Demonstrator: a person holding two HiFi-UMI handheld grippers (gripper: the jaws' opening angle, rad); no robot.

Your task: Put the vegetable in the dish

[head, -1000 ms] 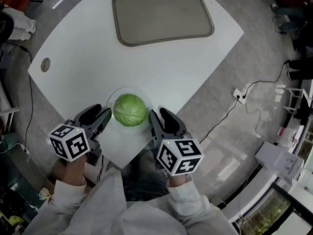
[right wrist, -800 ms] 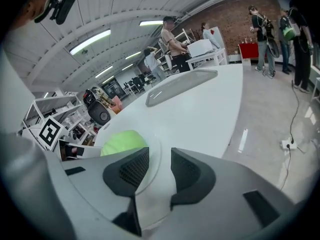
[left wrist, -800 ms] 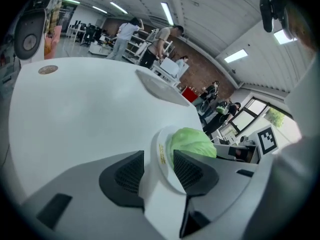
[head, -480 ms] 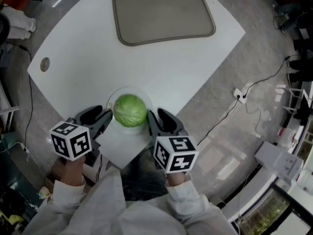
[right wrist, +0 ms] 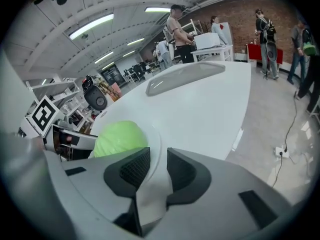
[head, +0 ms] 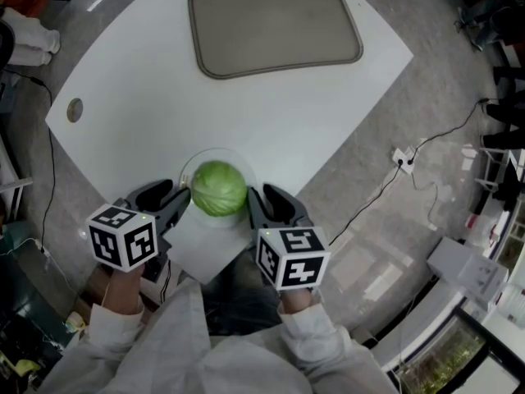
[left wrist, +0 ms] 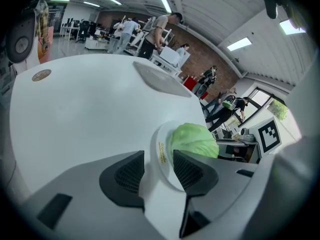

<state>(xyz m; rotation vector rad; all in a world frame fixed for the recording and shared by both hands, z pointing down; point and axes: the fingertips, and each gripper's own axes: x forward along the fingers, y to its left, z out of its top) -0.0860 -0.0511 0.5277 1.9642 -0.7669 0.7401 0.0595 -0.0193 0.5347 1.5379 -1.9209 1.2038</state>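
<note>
A green cabbage lies in a shallow white dish near the front corner of the white table. My left gripper is at the dish's left side. In the left gripper view the dish rim stands between the parted jaws of the left gripper, with the cabbage just beyond. My right gripper is at the dish's right side. Its jaws have just been closing, with the dish rim between them. The right gripper still shows a gap, and the cabbage sits to its left.
A grey rounded mat lies at the table's far side. A small round cap is set in the table at the left. The table's front edges run close by both grippers. A cable and socket lie on the floor at the right.
Both grippers have turned slightly, and the right one has edged left toward the dish. The cabbage and dish have not moved.
</note>
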